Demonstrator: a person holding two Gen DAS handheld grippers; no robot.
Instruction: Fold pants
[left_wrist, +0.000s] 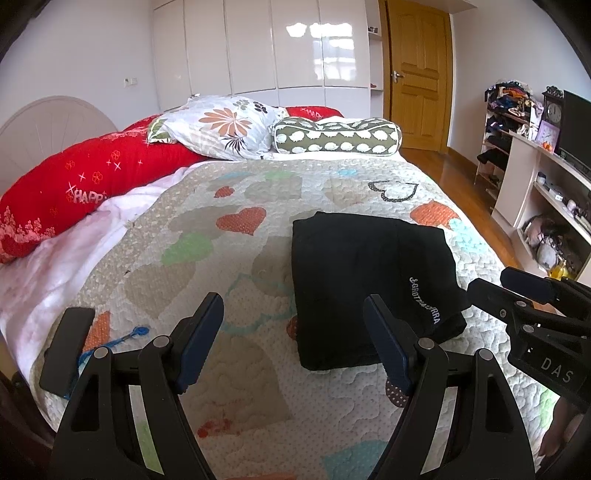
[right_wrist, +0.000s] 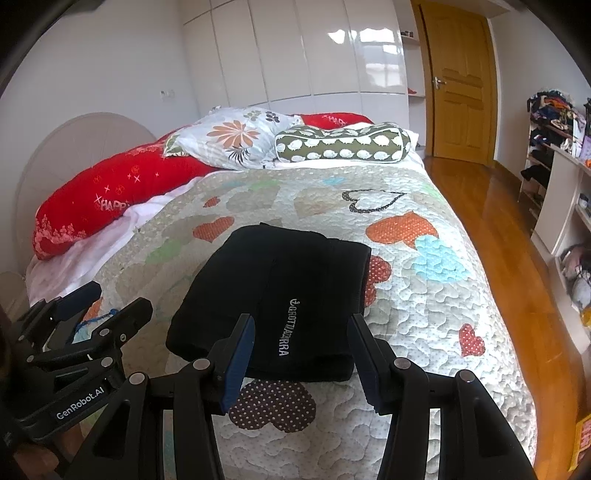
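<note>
The black pants (left_wrist: 365, 280) lie folded into a compact rectangle with white lettering on the heart-patterned quilt (left_wrist: 221, 258). My left gripper (left_wrist: 293, 332) is open and empty, just left of and in front of the pants. In the right wrist view the pants (right_wrist: 280, 295) sit straight ahead, and my right gripper (right_wrist: 301, 354) is open and empty, hovering over their near edge. The right gripper also shows at the right edge of the left wrist view (left_wrist: 517, 295), and the left gripper at the left of the right wrist view (right_wrist: 85, 314).
A red bolster (left_wrist: 85, 184), a floral pillow (left_wrist: 221, 125) and a green patterned bolster (left_wrist: 332, 138) lie at the head of the bed. A blue thread (left_wrist: 125, 338) lies on the quilt's left. Shelves (left_wrist: 546, 206) and wooden floor (right_wrist: 498, 221) are to the right.
</note>
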